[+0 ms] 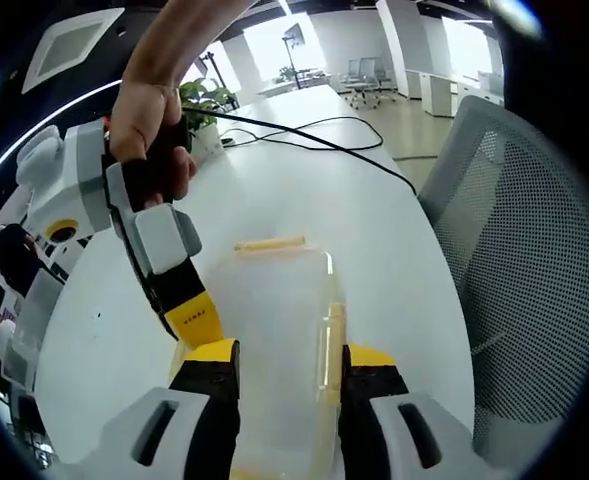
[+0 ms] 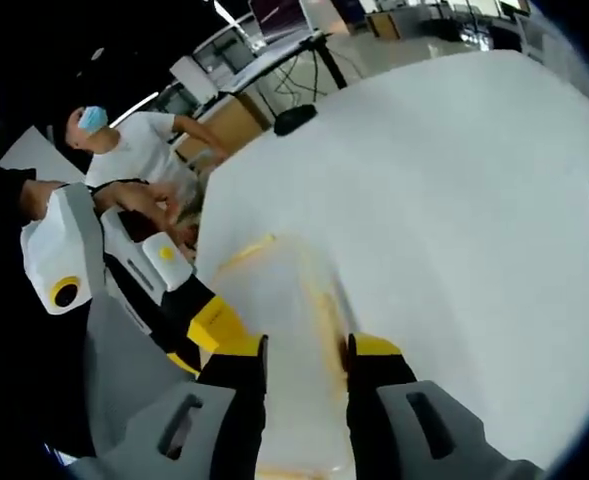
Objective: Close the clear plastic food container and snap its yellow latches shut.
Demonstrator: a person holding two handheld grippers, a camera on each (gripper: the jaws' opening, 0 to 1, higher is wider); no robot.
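A clear plastic food container lies on the white table with its lid resting on top. One yellow latch runs along its far end and another along its right side. My left gripper is open, its jaws standing on either side of the container's near end. The right gripper, held by a hand, reaches in from the left, its yellow tip at the container's left edge. In the right gripper view, the right gripper is open astride the container, with the left gripper beside it.
A grey mesh office chair stands at the table's right edge. A black cable and a potted plant lie further along the table. A person in a face mask sits beyond the table, near a small black object.
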